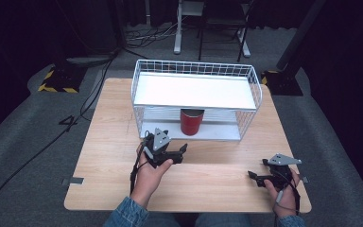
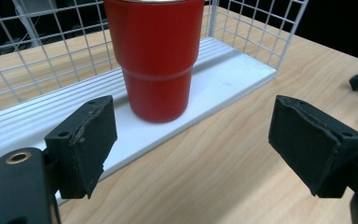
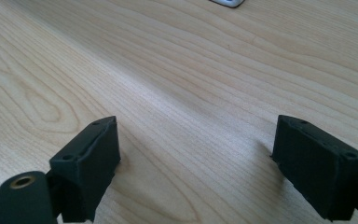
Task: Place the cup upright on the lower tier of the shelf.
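A red tumbler point(image 2: 154, 56) stands on the wire rack's point(image 1: 196, 99) lower shelf; the left gripper point(image 2: 193, 140) faces it, jaws spread. The right gripper point(image 3: 209, 168) rests spread over the wooden table point(image 3: 177, 84).

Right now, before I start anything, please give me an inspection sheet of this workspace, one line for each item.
Surface: light wooden table, bare wood around the rack.
Job's things: red cup standing upright on the lower shelf of a white wire rack; the rack's upper shelf carries nothing.
Clutter: nothing seen.
Grippers: left hand-held gripper open, aimed at the cup, not touching it; right hand-held gripper open, low over bare wood near the table's front right.
Cables: black cables run across the grey floor at the left; more lie behind the table.
Surroundings: dark room, chair legs behind, yellow-black striped base on the floor.
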Available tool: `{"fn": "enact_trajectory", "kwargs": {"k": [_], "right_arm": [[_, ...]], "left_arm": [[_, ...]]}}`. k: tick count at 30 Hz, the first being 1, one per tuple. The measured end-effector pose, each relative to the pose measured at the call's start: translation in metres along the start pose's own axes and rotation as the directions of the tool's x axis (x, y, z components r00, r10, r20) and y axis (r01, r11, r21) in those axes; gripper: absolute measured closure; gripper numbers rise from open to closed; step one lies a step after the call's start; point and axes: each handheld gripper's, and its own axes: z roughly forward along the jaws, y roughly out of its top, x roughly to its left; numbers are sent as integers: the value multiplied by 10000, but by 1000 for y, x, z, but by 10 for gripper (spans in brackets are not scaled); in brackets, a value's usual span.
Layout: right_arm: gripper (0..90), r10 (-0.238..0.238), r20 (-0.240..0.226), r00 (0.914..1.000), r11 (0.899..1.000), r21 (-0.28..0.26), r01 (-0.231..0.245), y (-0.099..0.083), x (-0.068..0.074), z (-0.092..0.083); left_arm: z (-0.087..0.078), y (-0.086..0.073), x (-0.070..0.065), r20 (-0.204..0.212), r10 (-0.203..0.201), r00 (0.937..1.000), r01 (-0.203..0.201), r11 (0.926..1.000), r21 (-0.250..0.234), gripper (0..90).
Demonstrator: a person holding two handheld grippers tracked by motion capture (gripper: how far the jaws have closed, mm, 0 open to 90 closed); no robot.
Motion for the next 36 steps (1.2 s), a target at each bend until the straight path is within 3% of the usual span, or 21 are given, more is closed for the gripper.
{"fn": "enact_trajectory", "kwargs": {"k": [5,13,18,23,28,33,36], "right_arm": [[150,22,11,10000,10000,5,-22,0,0,0],[150,-11,11,10000,10000,-14,11,0,0,0],[150,-6,15,10000,10000,-14,6,0,0,0],[151,-37,22,10000,10000,-16,37,0,0,0],[152,-20,35,10000,10000,-7,20,0,0,0],[154,-29,47,10000,10000,-10,29,0,1,0],[154,-42,61,10000,10000,-20,42,0,1,0]], "left_arm": [[-21,-3,4,172,366,9992,-368,9993,96,157],[-47,-11,15,540,500,9973,-496,9987,-101,167],[-63,-17,20,349,953,9948,-948,9954,-164,159],[-76,-24,25,346,1108,9932,-1113,9937,144,158],[-90,-38,35,197,1265,9918,-1268,9919,104,155],[-99,-51,46,147,1191,9928,-1196,9921,376,154],[-103,-63,56,87,884,9960,-888,9940,640,154]]}}
